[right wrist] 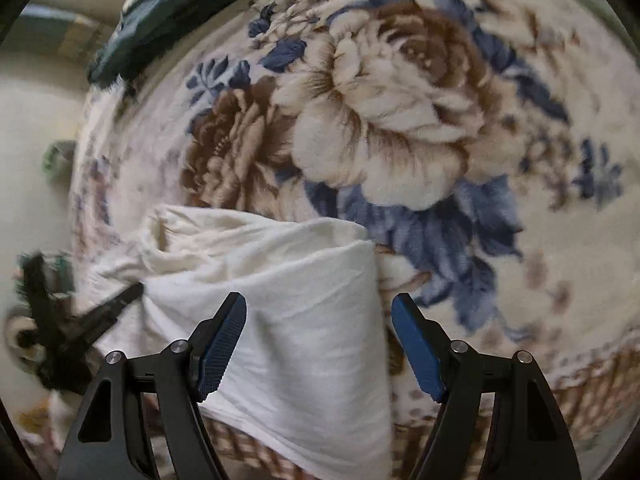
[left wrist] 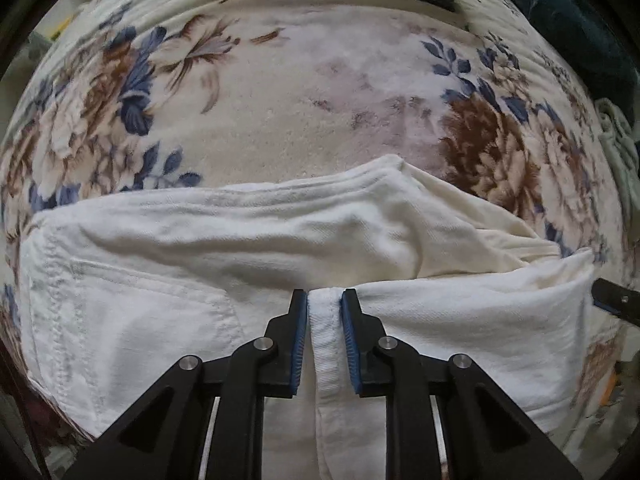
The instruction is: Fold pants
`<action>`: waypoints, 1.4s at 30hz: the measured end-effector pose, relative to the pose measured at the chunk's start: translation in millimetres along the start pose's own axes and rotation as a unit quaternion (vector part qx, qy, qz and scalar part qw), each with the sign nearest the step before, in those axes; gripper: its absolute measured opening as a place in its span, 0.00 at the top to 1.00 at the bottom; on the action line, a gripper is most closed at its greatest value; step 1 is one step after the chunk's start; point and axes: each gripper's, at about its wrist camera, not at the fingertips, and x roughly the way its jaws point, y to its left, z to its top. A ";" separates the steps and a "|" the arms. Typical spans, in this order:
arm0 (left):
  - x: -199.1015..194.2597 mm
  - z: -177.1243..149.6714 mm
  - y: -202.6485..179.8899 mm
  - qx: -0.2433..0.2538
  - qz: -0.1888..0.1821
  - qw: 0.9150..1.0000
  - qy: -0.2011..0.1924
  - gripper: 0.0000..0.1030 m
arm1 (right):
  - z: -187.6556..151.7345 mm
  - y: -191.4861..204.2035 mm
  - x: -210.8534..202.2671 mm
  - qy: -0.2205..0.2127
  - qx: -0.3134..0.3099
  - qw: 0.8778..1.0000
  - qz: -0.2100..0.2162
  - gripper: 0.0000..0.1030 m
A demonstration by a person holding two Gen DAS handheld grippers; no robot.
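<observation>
White pants (left wrist: 256,240) lie partly folded on a floral blanket (left wrist: 280,92). In the left wrist view my left gripper (left wrist: 325,300) is shut on a thick hem or band of the pants that runs up between its blue pads (left wrist: 301,344). A stitched pocket shows at lower left. In the right wrist view the same pants (right wrist: 304,312) form a rolled fold under my right gripper (right wrist: 318,304), whose jaws stand wide apart above the cloth without pressing it. The left gripper appears there as a dark blurred shape (right wrist: 80,320) at the pants' left edge.
The cream blanket (right wrist: 400,120) with brown and blue flowers covers the whole surface. Dark green fabric (right wrist: 168,12) lies at the blanket's far edge. A dark tip (left wrist: 612,300) of the other gripper shows at the right rim of the left wrist view.
</observation>
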 end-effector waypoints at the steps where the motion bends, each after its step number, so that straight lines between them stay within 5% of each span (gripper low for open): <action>1: -0.8 1.1 4.3 -0.011 -0.014 1.000 0.006 0.79 | 1.6 -4.0 3.6 0.001 0.003 1.000 0.015 0.41; 4: -6.2 -3.5 24.4 -0.059 -0.053 0.996 0.028 0.61 | 6.3 -20.7 16.9 0.012 0.004 0.998 -0.060 0.47; 8: -23.2 -24.8 38.2 -0.100 -0.092 0.990 0.042 0.60 | -4.1 -45.7 10.0 0.028 0.074 0.997 0.016 0.40; 10: -28.5 -43.6 44.0 -0.118 -0.100 0.987 0.053 0.57 | -19.7 -52.9 -0.7 0.025 0.094 0.995 0.026 0.31; 16: 8.7 -99.1 31.1 -0.159 -0.138 0.967 0.143 0.50 | -83.5 -68.8 18.7 0.085 0.144 0.984 0.060 0.30; 20: -5.4 -104.9 9.4 -0.081 -0.068 0.990 0.088 0.83 | -108.9 -73.3 39.4 0.108 0.169 0.977 0.070 0.31; 28: -6.7 -114.1 2.0 -0.018 -0.034 0.995 0.095 0.84 | -104.1 -70.5 37.4 0.090 0.150 0.984 0.021 0.31; 32: -24.7 -103.3 3.0 -0.036 -0.045 0.994 0.088 0.78 | -94.8 -53.6 34.9 0.095 0.131 0.987 -0.008 0.31; 36: -53.6 -97.6 26.3 -0.076 -0.039 0.994 0.065 0.74 | -88.2 -13.1 20.2 0.073 0.065 0.990 -0.099 0.31; 37: -59.4 -97.6 35.4 -0.087 -0.030 0.994 0.057 0.69 | -86.4 -0.9 18.1 0.065 0.047 0.989 -0.126 0.31; 39: -63.4 -103.7 59.1 -0.101 -0.005 0.994 0.047 0.32 | -84.3 23.8 17.2 0.049 0.021 0.985 -0.164 0.31; 40: -65.3 -106.0 70.5 -0.109 0.004 0.993 0.041 0.05 | -84.2 35.5 18.9 0.043 0.011 0.984 -0.175 0.31; 42: -66.8 -109.2 96.3 -0.135 0.015 0.990 0.031 0.02 | -84.6 58.8 25.4 0.034 -0.004 0.981 -0.188 0.29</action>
